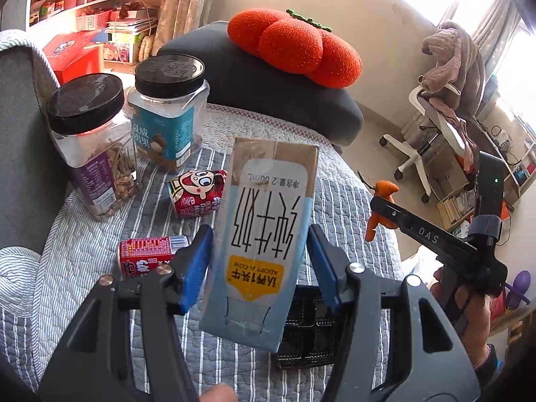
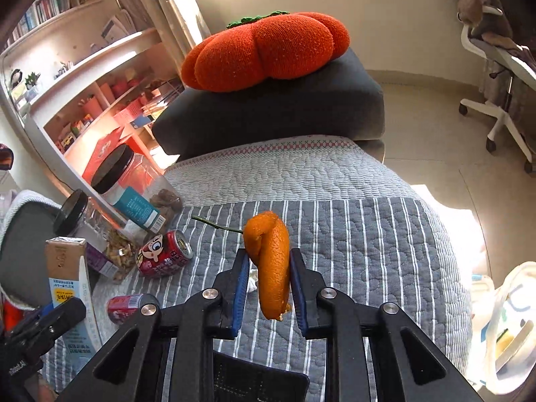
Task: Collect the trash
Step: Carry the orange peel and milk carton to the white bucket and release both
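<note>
My left gripper (image 1: pixel 259 261) is shut on a blue and white milk carton (image 1: pixel 264 231), held upside down above the striped quilt (image 1: pixel 110 268). The carton also shows in the right wrist view (image 2: pixel 68 278). My right gripper (image 2: pixel 269 281) is shut on a curled orange peel (image 2: pixel 271 264) with a thin stem, held above the quilt (image 2: pixel 368 234). The peel and right gripper also show in the left wrist view (image 1: pixel 382 201). Two red drink cans lie on the quilt: one with a cartoon face (image 1: pixel 197 194) (image 2: pixel 164 254), one nearer (image 1: pixel 147 258) (image 2: pixel 129 306).
Two clear snack jars with black lids (image 1: pixel 90 144) (image 1: pixel 167 114) stand at the quilt's left. A black plastic tray (image 1: pixel 308 328) lies under the carton. A grey cushion (image 2: pixel 274 110) bears an orange pumpkin pillow (image 2: pixel 264 53). A white bag (image 2: pixel 509 328) sits at right. An office chair (image 1: pixel 435 127) stands beyond.
</note>
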`<state>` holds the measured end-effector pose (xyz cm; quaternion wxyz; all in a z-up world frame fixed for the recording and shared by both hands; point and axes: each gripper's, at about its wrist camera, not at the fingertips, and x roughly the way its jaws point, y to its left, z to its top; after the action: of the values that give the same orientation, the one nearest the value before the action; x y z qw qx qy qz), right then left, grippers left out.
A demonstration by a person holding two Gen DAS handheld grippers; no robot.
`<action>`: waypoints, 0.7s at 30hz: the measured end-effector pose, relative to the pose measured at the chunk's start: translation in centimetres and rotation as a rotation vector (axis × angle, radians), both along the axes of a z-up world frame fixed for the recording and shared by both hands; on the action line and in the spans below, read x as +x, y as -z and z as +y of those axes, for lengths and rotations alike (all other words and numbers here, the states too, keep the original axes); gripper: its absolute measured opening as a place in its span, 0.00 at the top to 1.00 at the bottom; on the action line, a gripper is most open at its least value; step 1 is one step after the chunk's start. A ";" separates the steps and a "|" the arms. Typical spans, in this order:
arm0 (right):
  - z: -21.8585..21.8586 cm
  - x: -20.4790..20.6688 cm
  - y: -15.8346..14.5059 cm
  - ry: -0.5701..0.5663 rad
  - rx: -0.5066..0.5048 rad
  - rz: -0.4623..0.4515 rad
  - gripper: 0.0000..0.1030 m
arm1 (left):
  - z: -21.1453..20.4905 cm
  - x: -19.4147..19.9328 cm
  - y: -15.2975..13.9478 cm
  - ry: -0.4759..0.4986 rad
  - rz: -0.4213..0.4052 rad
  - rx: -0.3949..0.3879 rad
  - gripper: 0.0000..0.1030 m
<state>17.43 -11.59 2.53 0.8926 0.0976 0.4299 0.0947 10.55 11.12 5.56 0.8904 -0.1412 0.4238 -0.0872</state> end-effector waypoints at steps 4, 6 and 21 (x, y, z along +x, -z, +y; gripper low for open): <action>-1.5 -2.9 -1.4 0.031 0.017 -0.035 0.76 | -0.7 -0.5 -0.2 0.006 -0.014 -0.013 0.43; -2.2 -4.2 -1.9 0.048 0.014 -0.058 0.76 | -1.2 -0.8 -0.3 0.007 -0.021 -0.013 0.43; -8.6 -10.9 -4.9 0.227 -0.079 -0.220 0.76 | -5.3 -2.3 -0.5 0.042 -0.094 0.049 0.43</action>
<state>6.51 -20.20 7.38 0.9424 0.0995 0.3190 -0.0134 8.28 5.78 6.07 0.9105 -0.1062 0.3864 -0.1019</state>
